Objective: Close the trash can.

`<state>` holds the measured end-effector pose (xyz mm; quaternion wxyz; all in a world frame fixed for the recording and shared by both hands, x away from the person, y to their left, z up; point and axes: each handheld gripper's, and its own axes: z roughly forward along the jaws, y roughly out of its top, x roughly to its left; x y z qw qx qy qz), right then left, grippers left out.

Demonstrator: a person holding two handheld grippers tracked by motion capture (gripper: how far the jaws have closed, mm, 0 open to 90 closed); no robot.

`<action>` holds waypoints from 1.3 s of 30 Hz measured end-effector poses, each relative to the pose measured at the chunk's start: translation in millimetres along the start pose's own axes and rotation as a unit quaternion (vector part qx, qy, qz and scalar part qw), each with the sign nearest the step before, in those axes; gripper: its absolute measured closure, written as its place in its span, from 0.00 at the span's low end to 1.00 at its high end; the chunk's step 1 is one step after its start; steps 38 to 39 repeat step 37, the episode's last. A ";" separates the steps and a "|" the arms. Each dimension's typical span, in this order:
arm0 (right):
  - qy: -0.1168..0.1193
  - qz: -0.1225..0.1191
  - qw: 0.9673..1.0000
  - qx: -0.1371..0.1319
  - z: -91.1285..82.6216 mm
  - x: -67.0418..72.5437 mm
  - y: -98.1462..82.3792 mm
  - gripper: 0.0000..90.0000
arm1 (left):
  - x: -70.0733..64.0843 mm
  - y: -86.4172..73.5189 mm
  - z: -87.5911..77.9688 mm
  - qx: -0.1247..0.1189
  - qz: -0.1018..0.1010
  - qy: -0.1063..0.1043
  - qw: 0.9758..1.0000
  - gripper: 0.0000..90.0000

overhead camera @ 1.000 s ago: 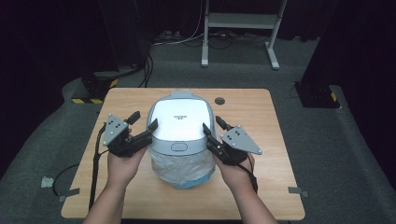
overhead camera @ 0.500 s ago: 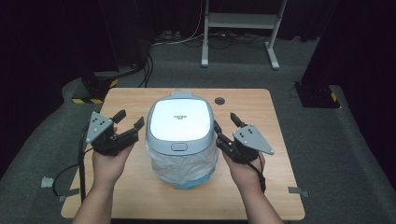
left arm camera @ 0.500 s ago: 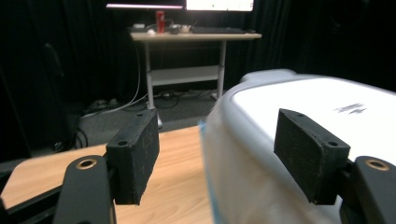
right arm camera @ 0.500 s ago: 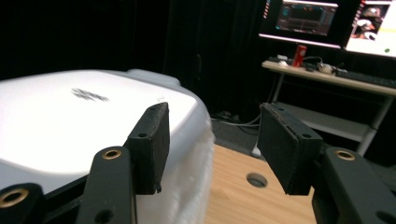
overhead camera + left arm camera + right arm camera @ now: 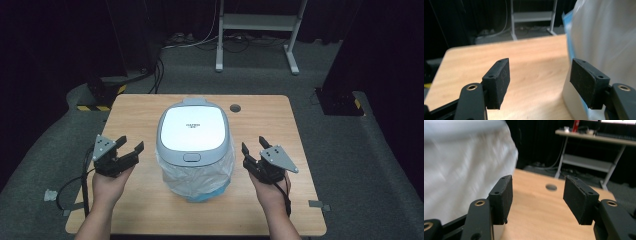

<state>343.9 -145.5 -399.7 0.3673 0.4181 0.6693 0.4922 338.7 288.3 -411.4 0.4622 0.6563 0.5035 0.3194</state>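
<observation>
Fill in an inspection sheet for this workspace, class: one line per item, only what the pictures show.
Surface: wooden table, round hole near the far edge.
Job's things: lidded bin, lid down, plastic liner hanging outside.
Clutter: nothing seen.
Grippers: left hand-held gripper and right hand-held gripper open, empty, flanking the bin; the right one's jaws have just been opening.
Cables: one trails from the left gripper; more on the floor.
Surroundings: dark room, metal stand, grey carpet.
</observation>
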 end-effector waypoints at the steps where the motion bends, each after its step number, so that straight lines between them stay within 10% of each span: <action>1: -0.002 0.001 1.000 0.007 1.5 -1.0 -5.9 0.45 | 1.9 -6.1 2.4 0.007 -0.002 0.000 1.000 0.36; 13: -0.029 -0.001 0.994 0.109 23.6 -15.1 -88.0 0.41 | 19.9 -82.1 25.7 0.120 0.009 0.011 0.993 0.36; 22: -0.031 0.032 0.977 0.206 39.0 -28.4 -118.2 0.39 | 28.8 -109.9 29.6 0.179 0.005 0.003 0.984 0.34; 27: -0.007 0.036 0.967 0.252 47.2 -26.0 -118.9 0.33 | 20.4 -112.4 30.2 0.175 0.024 0.003 0.984 0.30; 39: -0.016 0.045 0.966 0.255 52.9 -14.1 -116.9 0.28 | 18.7 -113.9 28.6 0.171 0.024 0.002 0.985 0.30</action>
